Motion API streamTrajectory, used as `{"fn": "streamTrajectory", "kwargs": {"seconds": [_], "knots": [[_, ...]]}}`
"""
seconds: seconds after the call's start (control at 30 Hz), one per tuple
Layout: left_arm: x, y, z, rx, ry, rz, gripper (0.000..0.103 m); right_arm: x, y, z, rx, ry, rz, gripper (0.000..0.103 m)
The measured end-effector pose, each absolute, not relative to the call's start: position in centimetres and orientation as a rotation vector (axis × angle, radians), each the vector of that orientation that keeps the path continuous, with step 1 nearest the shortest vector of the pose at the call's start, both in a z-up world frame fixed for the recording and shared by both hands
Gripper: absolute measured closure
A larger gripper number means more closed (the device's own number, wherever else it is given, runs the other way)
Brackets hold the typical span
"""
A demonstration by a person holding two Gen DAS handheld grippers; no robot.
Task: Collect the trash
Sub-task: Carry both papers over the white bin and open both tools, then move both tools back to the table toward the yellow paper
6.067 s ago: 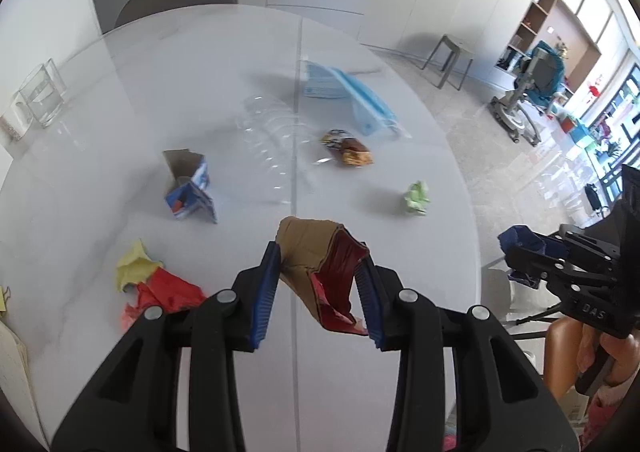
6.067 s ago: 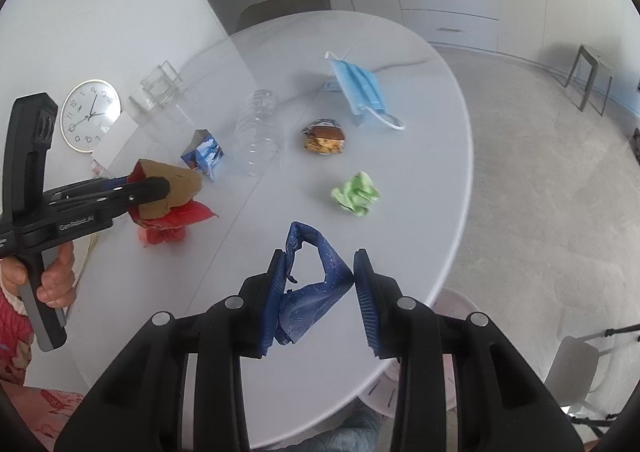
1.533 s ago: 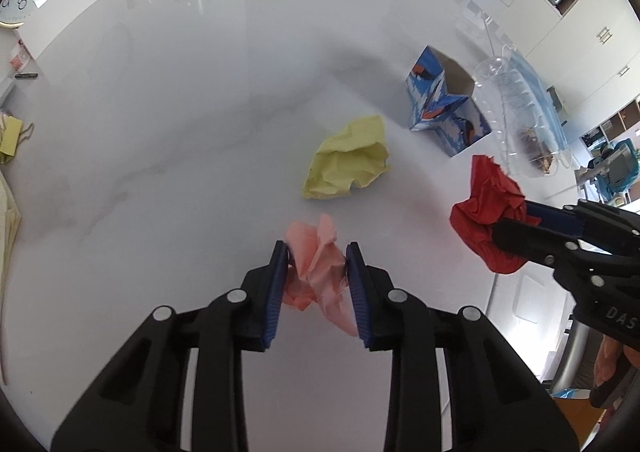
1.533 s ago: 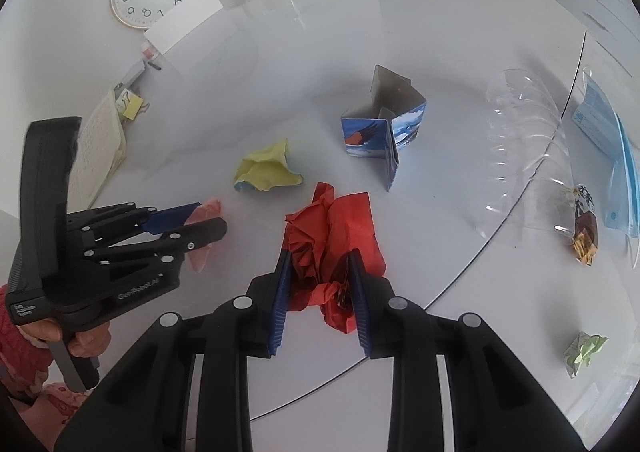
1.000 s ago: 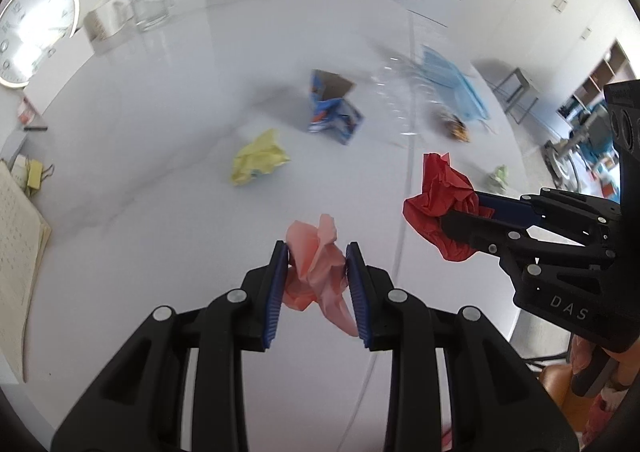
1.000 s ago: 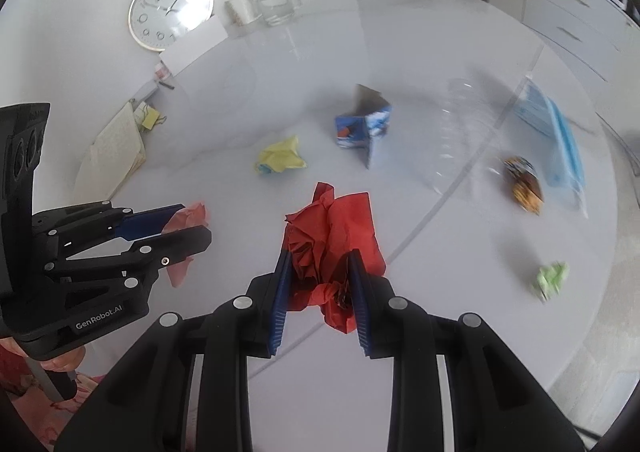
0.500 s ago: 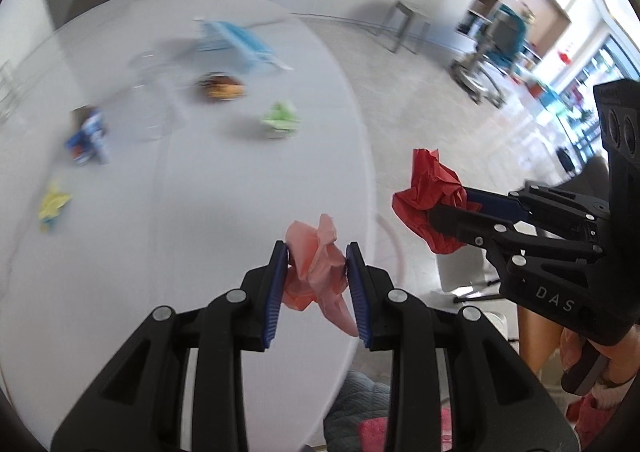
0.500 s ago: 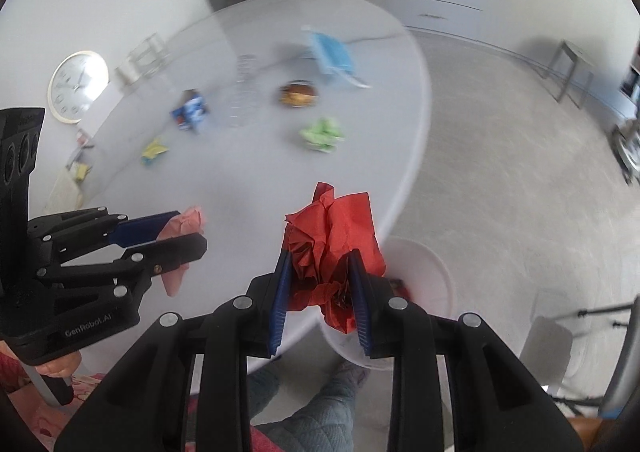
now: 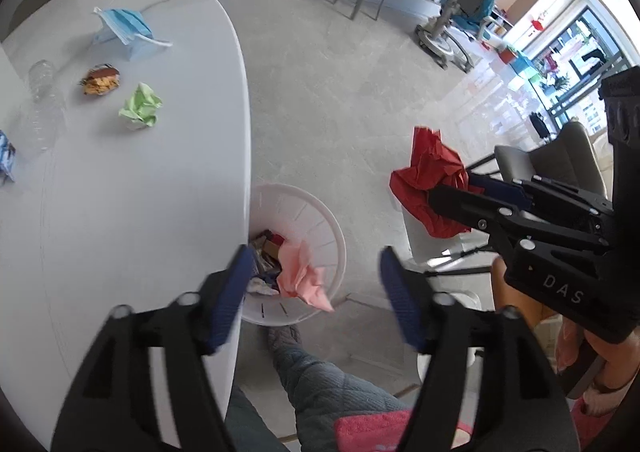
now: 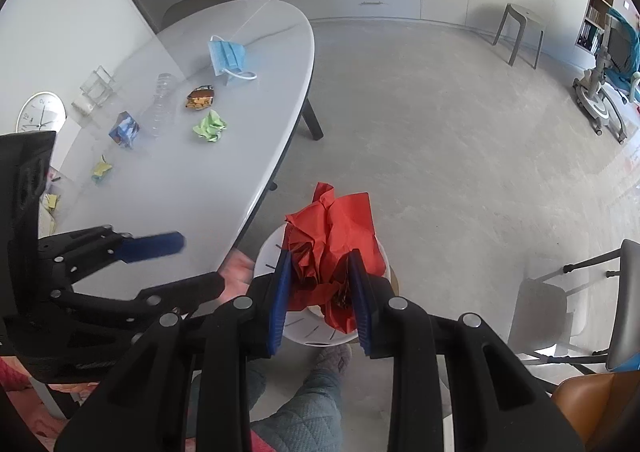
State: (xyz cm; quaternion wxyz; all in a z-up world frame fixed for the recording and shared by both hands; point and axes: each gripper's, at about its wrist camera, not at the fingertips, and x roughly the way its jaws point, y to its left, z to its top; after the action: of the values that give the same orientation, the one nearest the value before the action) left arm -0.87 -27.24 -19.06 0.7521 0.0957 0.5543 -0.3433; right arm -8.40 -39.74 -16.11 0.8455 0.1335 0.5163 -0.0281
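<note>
Pink crumpled paper (image 9: 301, 272) was released over the white bin (image 9: 332, 228) beside the desk (image 9: 120, 192) edge as the left gripper (image 9: 316, 280) jaws were just opening; red paper (image 10: 332, 248) was kept clamped in the right gripper (image 10: 320, 304), awaiting its drop.

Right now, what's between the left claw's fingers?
Nothing gripped: the left claw has just been opening, and in the left wrist view the pink paper shows in the gap, falling into the white bin below.
</note>
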Motion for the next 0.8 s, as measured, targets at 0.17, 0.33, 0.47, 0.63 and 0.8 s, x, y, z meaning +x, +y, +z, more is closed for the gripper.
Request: {"fn": "streamTrajectory", "kwargs": {"seconds": [0.17,0.33,0.47,0.63,0.8], "knots": [[-0.6,-26.0,-17.5,0.257,1.144,-0.655,0.011,-8.1,-39.6,-16.6,0.283,1.096,-0.037,0.072],[0.9,-23.3,-16.5,0.235,1.114,-0.558,0.010,-7.1,-38.2,-17.9,0.286,1.116,0.005,0.072],[1.8,-20.8,-16.5,0.195,1.128,-0.501,0.010,-6.2,-36.9,-19.3,0.277,1.139,0.021,0.056],[2.1,-18.8,-16.2,0.182,1.116,-0.471,0.010,-5.5,-35.6,-19.3,0.248,1.124,-0.024,0.004],[2.4,-17.7,-15.9,0.174,1.114,-0.465,0.010,-4.6,-34.9,-19.1,0.245,1.146,-0.030,0.002]]}}
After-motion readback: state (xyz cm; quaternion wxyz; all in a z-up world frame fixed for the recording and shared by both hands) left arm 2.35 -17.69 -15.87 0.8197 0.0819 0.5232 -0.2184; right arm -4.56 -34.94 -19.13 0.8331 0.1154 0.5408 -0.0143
